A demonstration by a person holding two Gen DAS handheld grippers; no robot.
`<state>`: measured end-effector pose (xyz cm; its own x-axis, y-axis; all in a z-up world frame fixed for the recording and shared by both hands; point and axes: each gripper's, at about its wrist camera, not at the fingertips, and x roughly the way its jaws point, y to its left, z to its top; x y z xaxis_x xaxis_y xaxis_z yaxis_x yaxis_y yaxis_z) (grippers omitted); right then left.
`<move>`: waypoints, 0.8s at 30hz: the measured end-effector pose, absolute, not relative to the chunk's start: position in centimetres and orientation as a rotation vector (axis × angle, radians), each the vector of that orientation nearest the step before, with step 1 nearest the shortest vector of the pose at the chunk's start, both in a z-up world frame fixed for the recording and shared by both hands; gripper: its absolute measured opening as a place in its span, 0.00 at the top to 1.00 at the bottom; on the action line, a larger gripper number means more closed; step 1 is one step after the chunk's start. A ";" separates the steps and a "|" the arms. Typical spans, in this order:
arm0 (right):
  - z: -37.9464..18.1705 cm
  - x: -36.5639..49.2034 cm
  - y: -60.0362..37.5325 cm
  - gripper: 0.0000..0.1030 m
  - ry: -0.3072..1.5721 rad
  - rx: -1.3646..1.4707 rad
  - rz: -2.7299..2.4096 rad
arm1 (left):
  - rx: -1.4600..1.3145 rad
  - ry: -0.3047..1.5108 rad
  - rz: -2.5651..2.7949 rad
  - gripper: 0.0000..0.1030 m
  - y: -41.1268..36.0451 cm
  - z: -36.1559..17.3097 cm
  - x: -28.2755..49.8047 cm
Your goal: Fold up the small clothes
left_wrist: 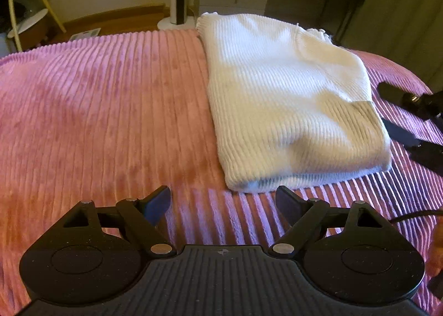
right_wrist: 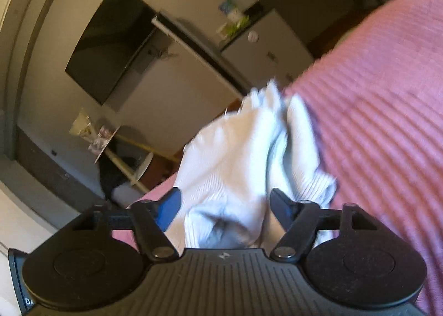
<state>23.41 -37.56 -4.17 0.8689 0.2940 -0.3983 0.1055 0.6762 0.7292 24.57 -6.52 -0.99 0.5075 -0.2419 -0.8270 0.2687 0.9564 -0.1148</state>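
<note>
Jaws of the left gripper are standing wide apart, gripping nothing, hovering over the pink blanket just beside the folded white sweater. Right gripper jaws are spread around the sweater's bunched edge; grasp unconfirmed.

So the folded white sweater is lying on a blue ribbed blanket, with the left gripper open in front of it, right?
Not quite: the blanket is pink, not blue, as the left wrist view shows. The rest holds: the folded white sweater lies on it, with the left gripper open in front of it.
</note>
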 end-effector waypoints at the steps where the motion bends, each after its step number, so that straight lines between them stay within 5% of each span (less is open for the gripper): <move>1: -4.5 24.0 -37.5 0.40 0.531 0.837 0.120 | 0.030 0.987 -0.297 0.15 -6.5 -0.9 24.7; 6: -4.9 27.2 -37.1 0.42 0.541 0.837 0.155 | -0.001 0.981 -0.288 0.15 -5.1 0.2 24.9; 13: -5.3 31.6 -36.4 0.29 0.565 0.879 0.250 | -0.027 0.924 -0.249 0.14 -4.3 2.1 25.9; 15: -5.3 32.1 -36.1 0.38 0.571 0.861 0.261 | -0.027 0.942 -0.224 0.12 -4.3 1.8 26.7; 17: -4.9 32.5 -35.3 0.75 0.597 0.789 0.254 | -0.030 0.958 -0.206 0.10 -4.4 1.3 27.4; 18: -4.7 32.7 -34.9 0.81 0.613 0.746 0.235 | -0.029 0.965 -0.193 0.10 -4.5 1.1 27.7; 24: -1.5 31.9 -32.5 0.88 0.561 0.490 0.163 | -0.010 0.956 -0.179 0.10 -5.1 1.6 28.0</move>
<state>31.87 -32.53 -1.54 0.8374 0.2788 -0.4701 -0.0169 0.8729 0.4875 27.96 -5.08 1.60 0.5633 -0.1568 -0.8112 0.1479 0.9851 -0.0877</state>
